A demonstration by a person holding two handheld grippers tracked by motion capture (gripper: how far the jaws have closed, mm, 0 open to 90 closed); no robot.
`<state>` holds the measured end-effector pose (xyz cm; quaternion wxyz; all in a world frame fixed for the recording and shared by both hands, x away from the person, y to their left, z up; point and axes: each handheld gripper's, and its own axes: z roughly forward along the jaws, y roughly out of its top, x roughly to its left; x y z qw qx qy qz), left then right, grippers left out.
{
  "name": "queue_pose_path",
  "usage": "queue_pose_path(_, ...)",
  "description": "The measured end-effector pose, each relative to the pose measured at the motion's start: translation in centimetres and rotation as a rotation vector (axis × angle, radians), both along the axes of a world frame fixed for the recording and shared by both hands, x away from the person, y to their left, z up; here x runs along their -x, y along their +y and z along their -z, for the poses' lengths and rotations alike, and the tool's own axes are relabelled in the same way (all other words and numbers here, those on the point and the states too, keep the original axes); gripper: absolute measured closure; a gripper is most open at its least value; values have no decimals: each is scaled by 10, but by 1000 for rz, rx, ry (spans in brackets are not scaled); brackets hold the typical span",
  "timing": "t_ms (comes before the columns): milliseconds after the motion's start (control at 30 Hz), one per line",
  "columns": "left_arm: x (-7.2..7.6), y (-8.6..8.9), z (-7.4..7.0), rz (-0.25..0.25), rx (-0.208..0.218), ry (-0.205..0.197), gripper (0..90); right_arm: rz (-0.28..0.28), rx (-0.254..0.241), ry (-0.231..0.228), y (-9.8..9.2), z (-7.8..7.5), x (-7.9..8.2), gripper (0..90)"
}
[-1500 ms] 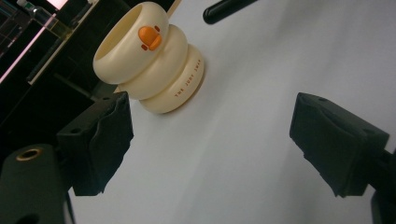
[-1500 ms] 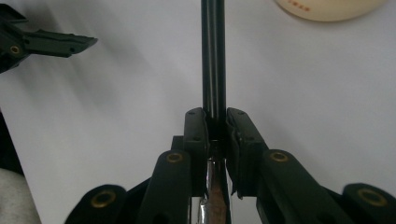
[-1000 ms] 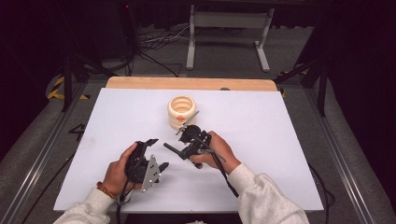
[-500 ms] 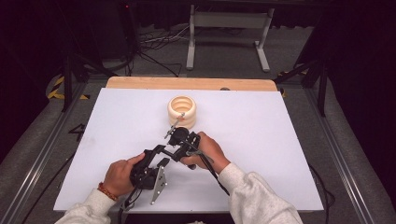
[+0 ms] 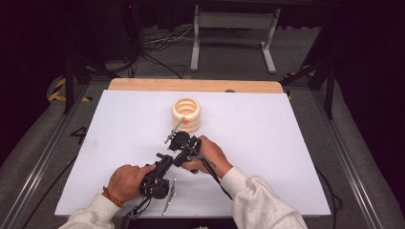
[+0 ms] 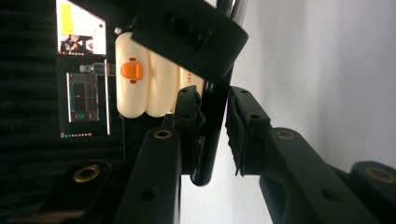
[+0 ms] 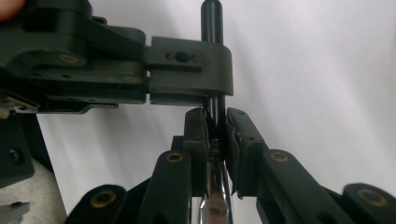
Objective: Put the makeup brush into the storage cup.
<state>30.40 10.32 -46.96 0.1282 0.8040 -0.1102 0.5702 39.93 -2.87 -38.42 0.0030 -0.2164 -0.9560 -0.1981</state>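
Fingers of your right gripper clamp a thin rod, black at one end and shiny metal at the other. Your left gripper has just been closing its fingers on the rod's black end. You hold the rod above the white surface, just before a cream ribbed ring stack. Your left gripper view shows an orange mark on the stack and lit screens behind it.
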Motion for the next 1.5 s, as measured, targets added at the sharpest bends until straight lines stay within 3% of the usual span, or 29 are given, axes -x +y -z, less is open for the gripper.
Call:
queue_pose_path(100,-1,0,1,5,5,23,754,-6,-3,8,1,0,0,797)
queue_pose_path(133,-1,-1,0,4,-15,34,778,-5,-4,7,1,0,1,797)
queue_pose_path(233,-1,-1,0,8,-24,42,786,-16,3,8,1,-1,1,797)
queue_pose_path(400,-1,-1,0,-2,-25,60,788,-19,7,10,2,1,1,795)
queue_pose_path(500,-2,0,-3,-13,-9,87,790,-11,-15,16,-1,1,1,788)
queue_pose_path(533,-2,1,-6,-26,-55,82,790,-9,-21,13,-2,0,1,767)
queue_pose_path(600,-5,4,-2,-16,24,135,790,-4,-31,-7,-6,-4,0,689)
queue_pose_path(633,-6,6,-3,-28,9,145,790,2,-36,-22,-10,-7,-1,659)
queue_pose_path(700,-10,10,-5,-38,41,166,790,22,-49,-48,-19,-13,-4,651)
queue_pose_path(767,-15,16,-7,-53,62,200,790,33,-98,-81,-34,-23,-5,608)
queue_pose_path(800,-17,18,-8,-58,94,222,790,49,-111,-111,-42,-28,-5,595)
queue_pose_path(900,-20,22,-11,-64,118,250,791,66,-133,-269,-60,-40,5,533)
queue_pose_path(967,-24,25,-13,-66,179,294,791,25,-166,-341,-71,-45,14,518)
queue_pose_path(1000,-26,27,-15,-67,200,313,791,30,-177,-367,-76,-46,18,506)
queue_pose_path(1033,-28,28,-14,-65,261,348,791,41,-194,-387,-82,-47,21,496)
queue_pose_path(1133,-32,35,-21,-77,286,386,791,53,-223,-451,-97,-46,31,456)
queue_pose_path(1200,-34,38,-23,-77,340,418,791,66,-250,-491,-106,-43,36,437)
queue_pose_path(1267,-37,41,-24,-73,404,465,792,77,-272,-508,-114,-39,40,410)
queue_pose_path(1333,-39,43,-26,-71,425,479,791,76,-279,-537,-121,-35,44,403)
queue_pose_path(1400,-41,47,-28,-66,475,516,792,83,-296,-559,-129,-30,48,380)
queue_pose_path(1433,-43,50,-31,-67,515,543,791,84,-307,-560,-132,-29,49,368)
queue_pose_path(1467,-43,50,-31,-67,515,543,791,84,-319,-553,-135,-27,50,329)
queue_pose_path(1500,-44,52,-32,-63,541,560,791,74,-335,-550,-138,-26,52,293)
